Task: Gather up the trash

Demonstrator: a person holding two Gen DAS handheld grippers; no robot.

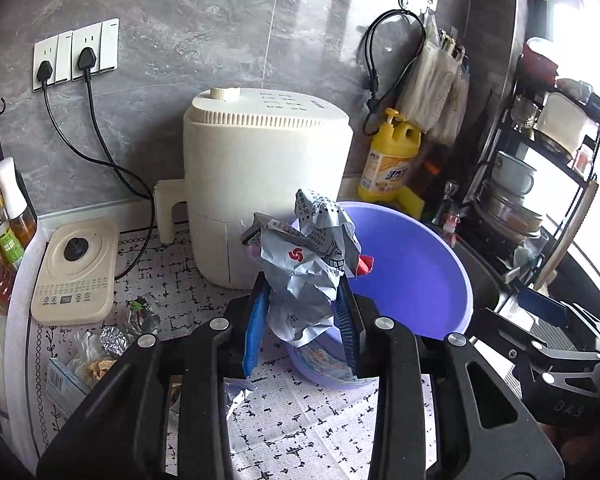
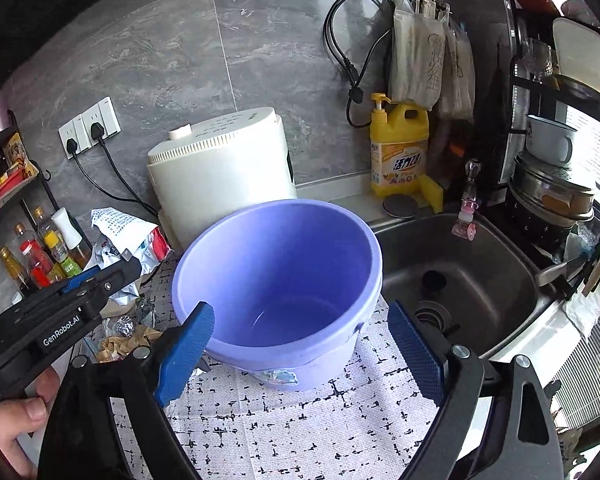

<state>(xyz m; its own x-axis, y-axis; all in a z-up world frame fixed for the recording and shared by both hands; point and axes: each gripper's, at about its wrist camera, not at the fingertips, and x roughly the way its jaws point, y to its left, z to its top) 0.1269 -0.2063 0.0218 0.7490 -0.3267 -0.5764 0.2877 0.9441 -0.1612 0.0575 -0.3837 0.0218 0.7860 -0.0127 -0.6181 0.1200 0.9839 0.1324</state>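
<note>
Grey marble-look wall tiles back our kitchen desk (image 2: 300, 420), which is covered with a white mat flecked in black. We hold the left hand-held gripper (image 1: 302, 312) pinching a crumpled grey printed wrapper (image 1: 308, 256) between its blue pads, raised in front of the near rim of the purple plastic bucket (image 2: 284, 264). Our right hand-held gripper (image 2: 300, 352) stands spread wide, nothing between its pads, one finger on either side of the bucket's near wall without touching it. That bucket sits on the mat just beside the steel sink (image 2: 472, 272), and its inside looks bare from the right wrist view. Behind the bucket stands a cream air fryer (image 1: 260, 176), plugged into the wall sockets (image 1: 76, 54). More trash lies on the mat to the left: a foil ball (image 1: 114, 340), clear plastic scraps and a small carton (image 1: 62, 380). A yellow dish-soap bottle (image 2: 398, 148) stands by the wall near the sink.
</note>
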